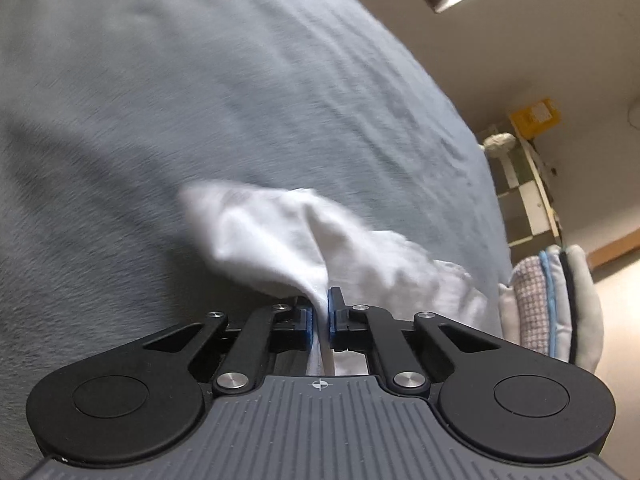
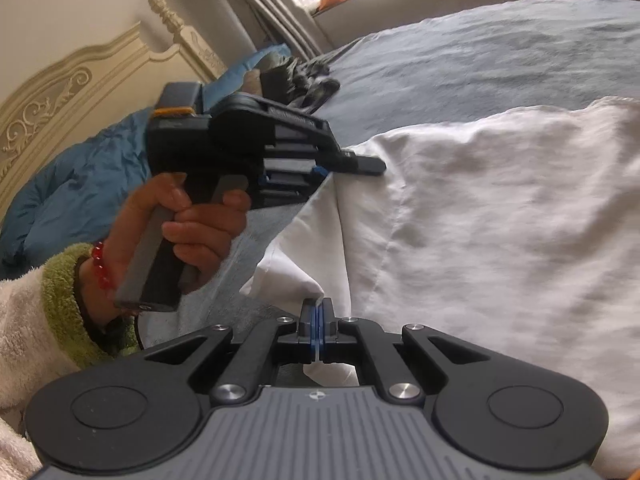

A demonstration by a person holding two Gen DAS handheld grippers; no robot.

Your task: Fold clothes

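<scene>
The jaws of the left gripper (image 1: 320, 312) are closed on a fold of the white garment (image 1: 288, 240), the cloth being pinched between the blue pads (image 1: 331, 312) and drawn up into a ridge. In the right wrist view the same gripper (image 2: 362, 166) is seen at the garment's (image 2: 500, 220) far left edge, gripped by a hand (image 2: 192, 224) with a red bead bracelet (image 2: 100, 266) and a fleecy sleeve (image 2: 36, 320) cuffed in green.

The jaws of the right gripper (image 2: 318, 320) are shut tight, and a corner of the near edge of the garment is held between them.

The garment is spread over the bed (image 2: 500, 48), which is covered in a grey-blue sheet (image 1: 200, 100). A blue quilt (image 2: 80, 176) is bunched against the cream headboard (image 2: 60, 92), with dark clothing (image 2: 304, 80) beside it. A stack of folded textiles (image 1: 556, 304) is seen at the bed's edge in the left wrist view; much of that view is blurred.
</scene>
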